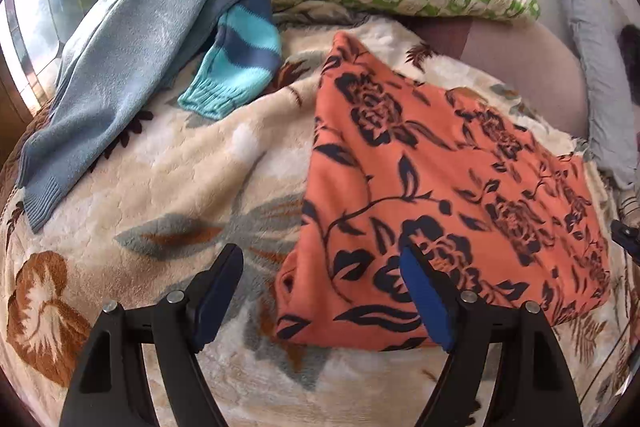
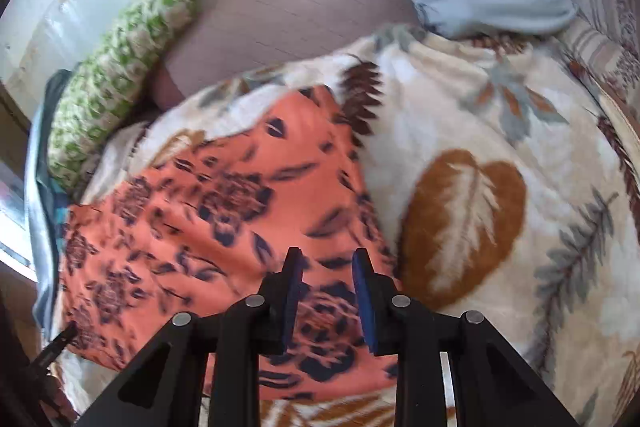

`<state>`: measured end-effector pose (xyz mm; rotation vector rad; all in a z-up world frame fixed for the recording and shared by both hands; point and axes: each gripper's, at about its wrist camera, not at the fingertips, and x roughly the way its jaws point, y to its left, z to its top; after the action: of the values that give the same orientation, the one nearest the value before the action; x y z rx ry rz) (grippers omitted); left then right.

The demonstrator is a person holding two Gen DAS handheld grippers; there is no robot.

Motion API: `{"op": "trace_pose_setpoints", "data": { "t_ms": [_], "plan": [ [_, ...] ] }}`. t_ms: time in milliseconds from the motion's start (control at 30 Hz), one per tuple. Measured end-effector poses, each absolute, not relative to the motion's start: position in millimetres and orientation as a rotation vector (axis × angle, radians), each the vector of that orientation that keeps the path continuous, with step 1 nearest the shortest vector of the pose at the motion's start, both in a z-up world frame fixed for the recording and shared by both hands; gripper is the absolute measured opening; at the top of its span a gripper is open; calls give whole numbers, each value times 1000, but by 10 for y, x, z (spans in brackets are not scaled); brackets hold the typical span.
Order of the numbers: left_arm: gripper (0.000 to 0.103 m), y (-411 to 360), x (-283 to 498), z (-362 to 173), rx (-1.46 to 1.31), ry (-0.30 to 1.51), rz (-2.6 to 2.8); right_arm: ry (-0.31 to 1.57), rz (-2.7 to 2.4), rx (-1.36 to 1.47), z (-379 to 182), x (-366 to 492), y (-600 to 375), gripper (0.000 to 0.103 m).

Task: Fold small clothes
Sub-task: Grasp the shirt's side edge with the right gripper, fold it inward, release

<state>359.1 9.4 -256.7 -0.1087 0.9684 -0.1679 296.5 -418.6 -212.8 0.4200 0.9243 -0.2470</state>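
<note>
Your left gripper point(image 1: 320, 291) gapes wide, right gripper point(image 2: 326, 291) narrower, both empty; pinch the soft, limp cloth point(image 1: 440, 167) at its 6 o'clock hem.

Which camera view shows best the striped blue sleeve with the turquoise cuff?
The left wrist view: the striped sleeve lies there in full, cuff included, beside the grey-blue sweater. The right wrist view shows at most a turquoise sliver at its left edge.

No legible txt, labels, brands or nos. anywhere, either view.
</note>
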Motion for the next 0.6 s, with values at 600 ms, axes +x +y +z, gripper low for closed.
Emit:
{"op": "trace_pose_setpoints", "data": {
  "t_ms": [600],
  "plan": [
    [88, -47, 3749, -2774, 2, 1060, -135, 1020, -70, 465, -2383, 3989, -3434, 29]
  ]
}}
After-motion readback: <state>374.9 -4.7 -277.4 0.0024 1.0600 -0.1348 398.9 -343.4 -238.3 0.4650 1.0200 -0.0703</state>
